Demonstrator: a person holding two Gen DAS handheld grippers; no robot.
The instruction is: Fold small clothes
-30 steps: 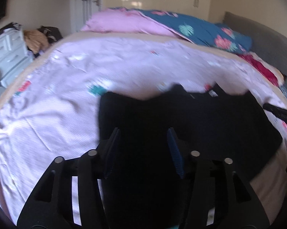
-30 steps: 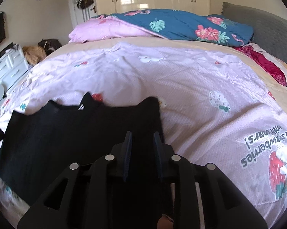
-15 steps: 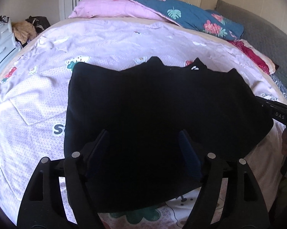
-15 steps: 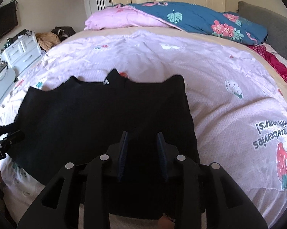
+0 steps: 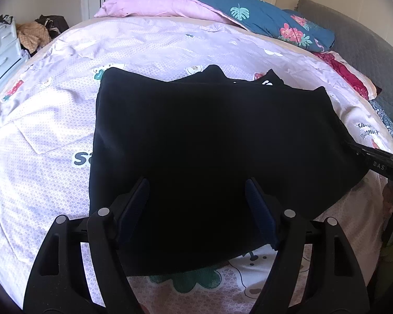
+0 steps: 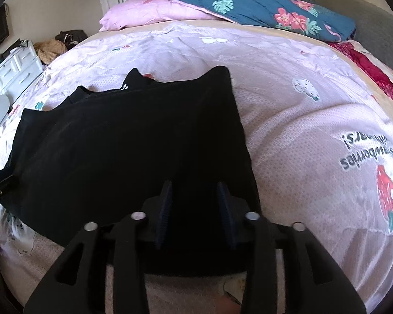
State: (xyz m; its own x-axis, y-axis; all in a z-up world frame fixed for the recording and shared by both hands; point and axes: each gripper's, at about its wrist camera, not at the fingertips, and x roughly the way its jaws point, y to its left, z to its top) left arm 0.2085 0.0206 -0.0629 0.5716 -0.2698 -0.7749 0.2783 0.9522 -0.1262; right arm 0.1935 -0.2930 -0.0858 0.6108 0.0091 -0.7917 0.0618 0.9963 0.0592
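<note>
We are working over a black garment (image 5: 217, 141) that is lying spread flat on the pink printed bedsheet (image 5: 52, 120), near the bed's front edge, at about 12 o'clock from both cameras. It is probably placed there because the sheet gives a broad, soft, flat surface for smoothing and creasing.

Our left gripper (image 5: 196, 201) is hovering over the garment's near portion with its jaws spread wide, holding nothing. We judge this to be a released pose, ready to take a fresh edge. Our right gripper (image 6: 193, 204) is sitting above the garment's right-hand near corner, its blue pads (image 6: 165, 204) standing moderately apart. We are seeing dark cloth in the gap, but we cannot tell whether it is being pinched or simply lying beneath.

The garment's long axis is running side to side, from 9 to 3 o'clock in the left wrist view. Its peaked ends, with a small white label (image 5: 265, 82) between them, are pointing away toward 12 o'clock and the pillows (image 5: 154, 5); the straight hem is facing us at 6 o'clock. A doubled layer seems to be showing along the far edge, so we are judging one fold as made and a crosswise fold as likely next.
</note>
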